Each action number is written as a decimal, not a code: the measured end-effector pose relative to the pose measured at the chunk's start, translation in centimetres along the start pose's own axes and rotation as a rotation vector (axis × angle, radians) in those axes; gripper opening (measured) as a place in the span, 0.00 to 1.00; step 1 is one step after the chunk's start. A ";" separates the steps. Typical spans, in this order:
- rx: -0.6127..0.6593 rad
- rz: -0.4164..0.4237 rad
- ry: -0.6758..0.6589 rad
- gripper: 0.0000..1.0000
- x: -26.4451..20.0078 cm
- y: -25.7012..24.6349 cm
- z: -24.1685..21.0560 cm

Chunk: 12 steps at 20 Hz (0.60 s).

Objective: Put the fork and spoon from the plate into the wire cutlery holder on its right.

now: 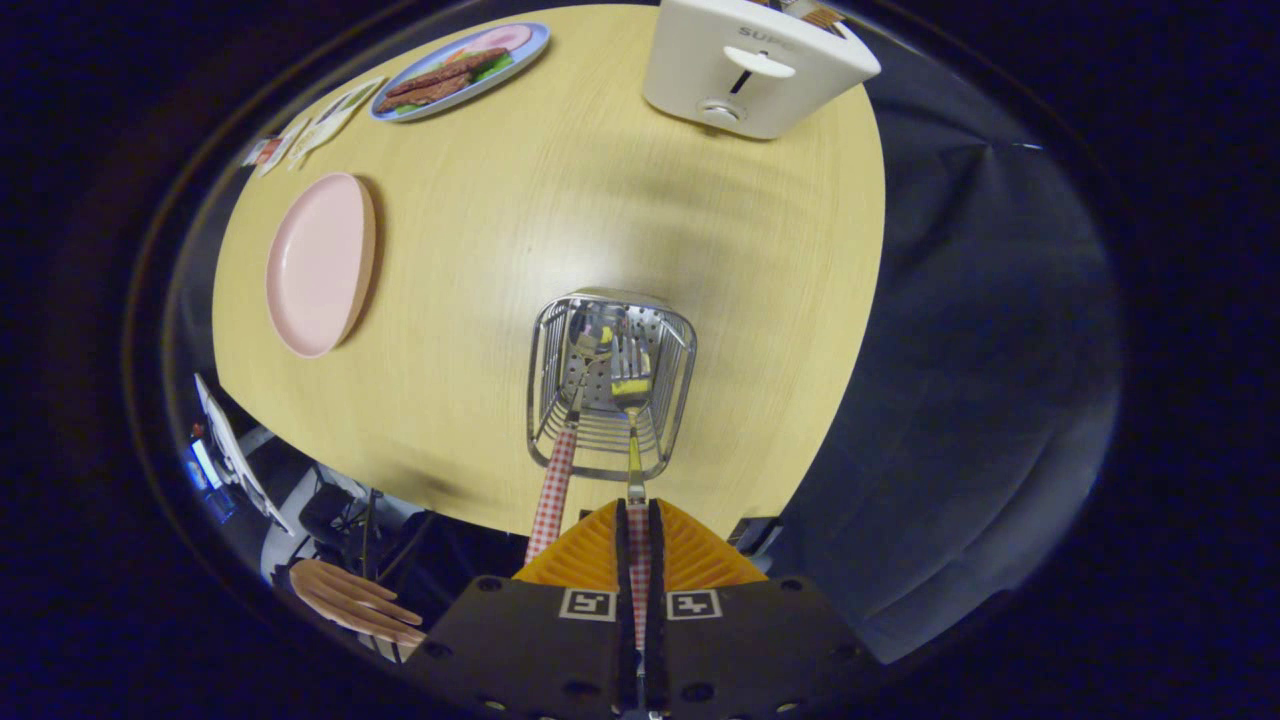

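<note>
While the fork [631, 385] hangs head-down inside the wire cutlery holder [611, 385], the gripper [639, 520] has its fingers closed tight on the checked handle

From where I stand, the gripper sits straight above the holder, gripping high on the handle so the tines can go down first into the basket; the pinch looks firm, no gap between the fingers beyond the handle itself. Spoon [585, 345] already in the holder, bowl down, its checked handle leaning out at 7 o'clock over the rim, just beside the fork. Pink plate [320, 262] lies bare at 10 o'clock from the holder, well apart. Toaster [752, 62] at 1 o'clock, food plate [462, 70] at 11, both far across the table [520, 200]. My guess: only letting go is left, and the fork needs to be low enough not to tip out
</note>
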State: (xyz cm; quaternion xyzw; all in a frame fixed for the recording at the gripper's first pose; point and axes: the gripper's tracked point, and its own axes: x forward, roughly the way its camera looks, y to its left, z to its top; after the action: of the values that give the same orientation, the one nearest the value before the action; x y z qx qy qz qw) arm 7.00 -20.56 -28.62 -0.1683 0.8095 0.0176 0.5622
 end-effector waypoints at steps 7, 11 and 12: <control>-0.024 -0.026 0.017 0.09 0.0 -0.2 1.1; -0.018 -0.023 -0.070 0.11 -1.0 0.3 2.7; -0.016 -0.020 -0.092 0.11 -1.3 0.5 3.0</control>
State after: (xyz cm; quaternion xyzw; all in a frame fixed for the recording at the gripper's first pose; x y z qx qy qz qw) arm 10.02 -19.14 -28.63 -0.1799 0.7809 0.0261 0.5977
